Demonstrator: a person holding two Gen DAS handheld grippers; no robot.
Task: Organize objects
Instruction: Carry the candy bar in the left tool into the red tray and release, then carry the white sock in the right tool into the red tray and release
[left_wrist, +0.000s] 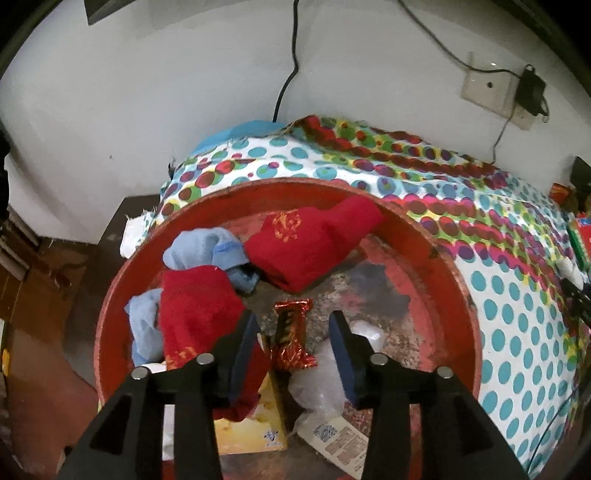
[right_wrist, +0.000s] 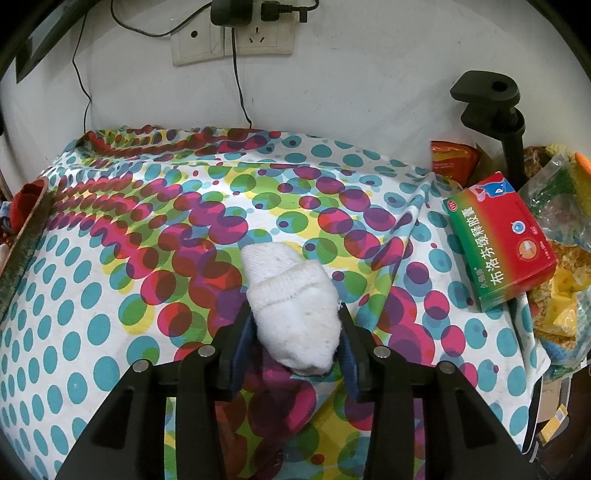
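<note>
My left gripper (left_wrist: 293, 321) hangs open over a red basin (left_wrist: 458, 273). A red and gold candy bar (left_wrist: 290, 347) lies on the basin floor below the gap between the pads, and neither pad touches it. The basin also holds two red socks (left_wrist: 314, 243) (left_wrist: 199, 306) and light blue socks (left_wrist: 210, 251). In the right wrist view my right gripper (right_wrist: 294, 314) is shut on a rolled white sock (right_wrist: 291, 288) over the dotted tablecloth (right_wrist: 147, 258), with the pads pressing both its sides.
A clear plastic bag (left_wrist: 321, 384), a yellow box (left_wrist: 251, 428) and a printed packet (left_wrist: 336, 439) lie in the basin's near part. At the table's right sit a red and green medicine box (right_wrist: 498, 240), an orange snack bag (right_wrist: 452, 158), a black clamp stand (right_wrist: 495, 107) and more packets.
</note>
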